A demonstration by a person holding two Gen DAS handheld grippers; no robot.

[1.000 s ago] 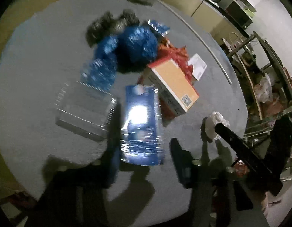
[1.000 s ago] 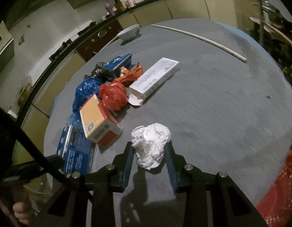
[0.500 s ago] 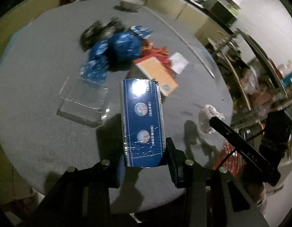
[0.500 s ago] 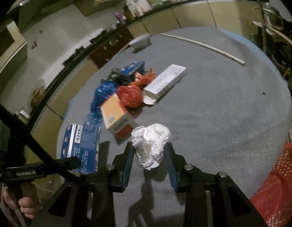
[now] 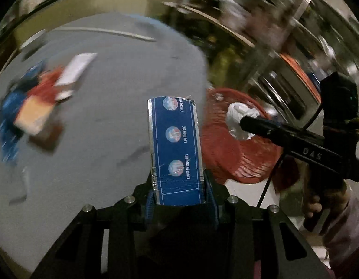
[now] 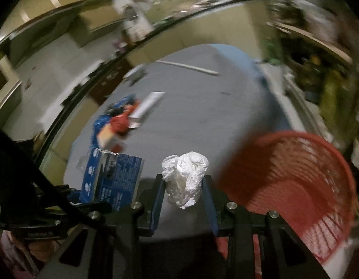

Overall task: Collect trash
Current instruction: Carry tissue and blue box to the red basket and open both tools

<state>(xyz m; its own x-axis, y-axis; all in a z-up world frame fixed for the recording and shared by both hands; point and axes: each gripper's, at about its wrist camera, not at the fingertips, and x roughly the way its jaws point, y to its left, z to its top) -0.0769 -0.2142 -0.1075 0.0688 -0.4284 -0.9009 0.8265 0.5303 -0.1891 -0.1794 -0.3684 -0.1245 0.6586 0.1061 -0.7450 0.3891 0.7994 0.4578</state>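
Note:
My left gripper (image 5: 179,197) is shut on a blue box (image 5: 176,148) and holds it upright in the air near the table's edge; the box also shows in the right wrist view (image 6: 112,176). My right gripper (image 6: 183,197) is shut on a crumpled white paper ball (image 6: 185,179). In the left wrist view the paper ball (image 5: 239,121) hangs over a red mesh basket (image 5: 226,148). In the right wrist view the basket (image 6: 293,181) sits to the right of and below the gripper.
A grey round table (image 5: 105,121) carries a blurred pile of trash at its left: an orange box (image 5: 33,114), blue bags, red plastic and a white carton (image 5: 75,69). A white stick (image 6: 188,66) lies at the far side. Shelves and cabinets stand beyond the table.
Both grippers have lifted their loads off the table and swung right toward the red basket. The paper ball now hangs over the basket.

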